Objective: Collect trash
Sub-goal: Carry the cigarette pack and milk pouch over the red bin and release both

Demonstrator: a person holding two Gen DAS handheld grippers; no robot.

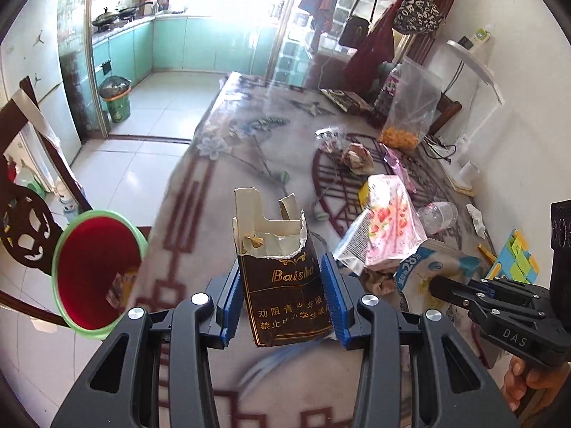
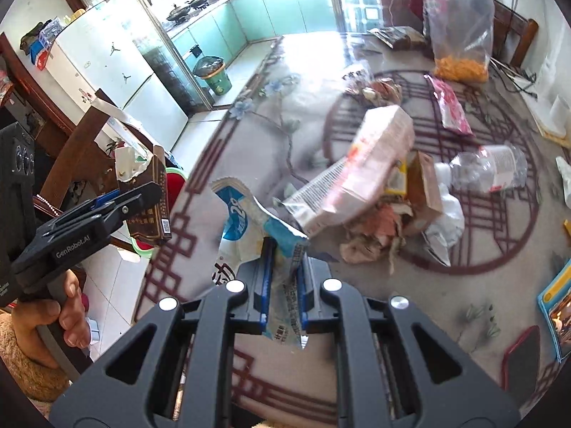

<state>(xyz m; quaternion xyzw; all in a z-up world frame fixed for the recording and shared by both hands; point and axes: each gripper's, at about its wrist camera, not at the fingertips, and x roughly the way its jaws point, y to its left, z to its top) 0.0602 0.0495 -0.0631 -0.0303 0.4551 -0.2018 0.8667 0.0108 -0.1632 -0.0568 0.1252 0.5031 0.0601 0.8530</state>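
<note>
My left gripper point(image 1: 282, 267) is shut on a torn brown cigarette pack point(image 1: 282, 285), held upright above the table near its left edge. A red bin with a green rim point(image 1: 94, 271) stands just left of it, below table level. My right gripper point(image 2: 283, 253) is shut on a white and blue plastic wrapper point(image 2: 246, 235) and lifts it off the table. The right gripper also shows in the left wrist view point(image 1: 433, 287), and the left gripper with the pack in the right wrist view point(image 2: 157, 192). A pile of trash with a pink tissue pack point(image 2: 374, 157) lies beyond.
On the patterned table point(image 2: 464, 285) lie a crushed clear bottle point(image 2: 489, 167), a pink wrapper point(image 2: 449, 107), a plastic bag of orange snacks point(image 2: 460, 28), a phone point(image 2: 521, 360) and a colourful card point(image 2: 556, 303). A wooden chair point(image 1: 28, 235) stands at the left. A green floor bin point(image 1: 116, 98) stands far off.
</note>
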